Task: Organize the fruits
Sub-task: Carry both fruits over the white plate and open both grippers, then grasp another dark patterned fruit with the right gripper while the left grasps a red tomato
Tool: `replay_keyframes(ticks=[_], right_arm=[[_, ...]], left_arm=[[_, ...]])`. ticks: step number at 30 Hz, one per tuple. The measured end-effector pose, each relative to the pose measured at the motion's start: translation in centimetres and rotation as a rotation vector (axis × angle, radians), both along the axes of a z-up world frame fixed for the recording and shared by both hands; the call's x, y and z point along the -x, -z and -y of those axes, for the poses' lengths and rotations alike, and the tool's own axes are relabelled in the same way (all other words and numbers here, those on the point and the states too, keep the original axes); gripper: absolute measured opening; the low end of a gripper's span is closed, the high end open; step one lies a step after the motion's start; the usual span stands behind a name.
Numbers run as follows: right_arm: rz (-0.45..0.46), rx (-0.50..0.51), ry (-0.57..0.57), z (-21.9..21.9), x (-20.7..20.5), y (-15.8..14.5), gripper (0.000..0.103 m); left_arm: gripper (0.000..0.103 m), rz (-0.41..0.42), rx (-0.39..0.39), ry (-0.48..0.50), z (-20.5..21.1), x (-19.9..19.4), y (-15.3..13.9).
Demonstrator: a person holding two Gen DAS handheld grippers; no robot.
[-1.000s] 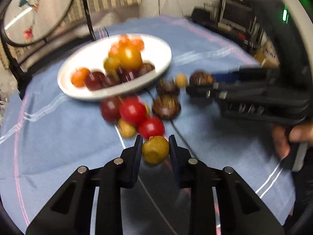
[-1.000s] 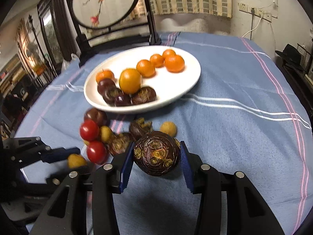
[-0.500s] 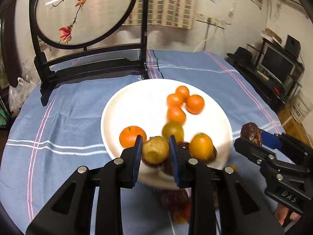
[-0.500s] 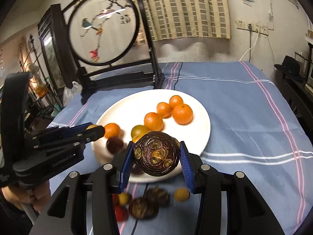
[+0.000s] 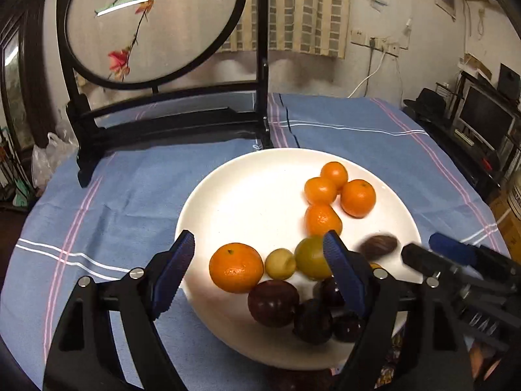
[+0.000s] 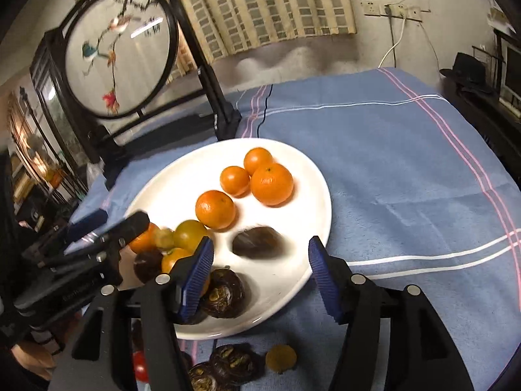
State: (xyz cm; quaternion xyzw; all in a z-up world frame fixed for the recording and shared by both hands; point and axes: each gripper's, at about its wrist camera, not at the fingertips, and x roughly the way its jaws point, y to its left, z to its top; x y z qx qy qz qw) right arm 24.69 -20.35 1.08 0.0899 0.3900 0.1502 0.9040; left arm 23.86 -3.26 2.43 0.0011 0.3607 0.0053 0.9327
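A white plate (image 5: 247,195) (image 6: 312,176) on the blue cloth holds several oranges (image 5: 357,197) (image 6: 272,183), a small yellow-green fruit (image 5: 280,264) (image 6: 164,238) and dark fruits (image 5: 273,303). My left gripper (image 5: 260,277) is open and empty over the plate's near side, with the small yellow-green fruit lying just beyond it. My right gripper (image 6: 260,277) is open and empty; a blurred dark brown fruit (image 6: 257,241) (image 5: 379,244) lies on the plate just beyond it. The other gripper shows at each view's edge.
A round embroidered screen on a black stand (image 5: 153,26) (image 6: 117,52) stands behind the plate. Loose dark fruits (image 6: 234,363), a small yellow fruit (image 6: 280,357) and a red tomato (image 6: 140,366) lie on the cloth in front of the plate.
Both grippers moved over the plate and opened. The left let go of the yellow-green fruit and the right let go of the dark brown fruit; both fruits now lie on the plate.
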Motion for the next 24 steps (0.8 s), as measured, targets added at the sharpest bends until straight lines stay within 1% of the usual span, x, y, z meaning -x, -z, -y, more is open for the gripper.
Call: replay_keyframes(ticks=[3, 5, 10, 13, 19, 24], right_arm=[[0.001, -0.019, -0.009, 0.5, 0.8, -0.6, 0.061], [0.004, -0.01, -0.024, 0.6, 1.7, -0.9, 0.061], [0.0, 0.019, -0.064, 0.7, 4.0, -0.8, 0.061], [-0.009, 0.065, -0.103, 0.4, 5.9, -0.4, 0.061], [-0.039, 0.177, -0.197, -1.2, 9.6, 1.4, 0.061], [-0.058, 0.237, -0.23, -2.4, 10.9, 2.8, 0.061]], left_arm=[[0.079, 0.004, 0.005, -0.001, -0.3, 1.2, -0.5], [0.082, 0.007, 0.013, -0.006, -0.7, 2.1, -0.7], [0.083, 0.011, 0.027, -0.022, -1.6, 4.9, -0.8], [0.086, -0.009, 0.026, -0.031, -2.1, 6.5, -0.3], [0.087, -0.032, 0.027, -0.044, -3.1, 8.7, 0.9], [0.087, -0.045, 0.042, -0.052, -3.8, 9.7, 1.8]])
